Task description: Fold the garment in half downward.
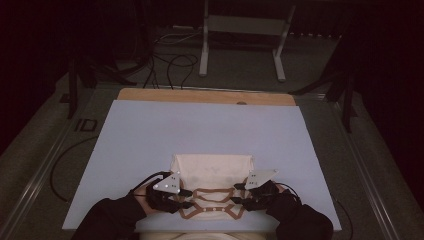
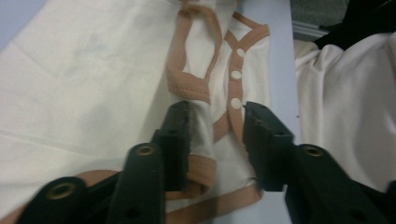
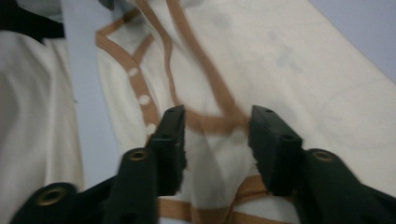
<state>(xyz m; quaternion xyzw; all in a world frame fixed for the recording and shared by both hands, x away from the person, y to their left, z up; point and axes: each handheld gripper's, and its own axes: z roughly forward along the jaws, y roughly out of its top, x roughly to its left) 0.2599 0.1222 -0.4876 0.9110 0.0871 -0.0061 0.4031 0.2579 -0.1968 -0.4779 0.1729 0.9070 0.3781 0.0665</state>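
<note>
Looking from above, you are holding the left gripper [image 1: 186, 199] and right gripper [image 1: 239, 196] over the near edge of the cream garment [image 1: 212, 172] on the table [image 1: 135, 135]. Riding each gripper view, both jaw pairs are standing spread above its brown trim [image 2: 187, 84].

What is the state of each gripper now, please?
Left gripper: open, jaws apart over the cream garment, holding nothing.
Right gripper: open, jaws apart over the same garment, holding nothing.
</note>
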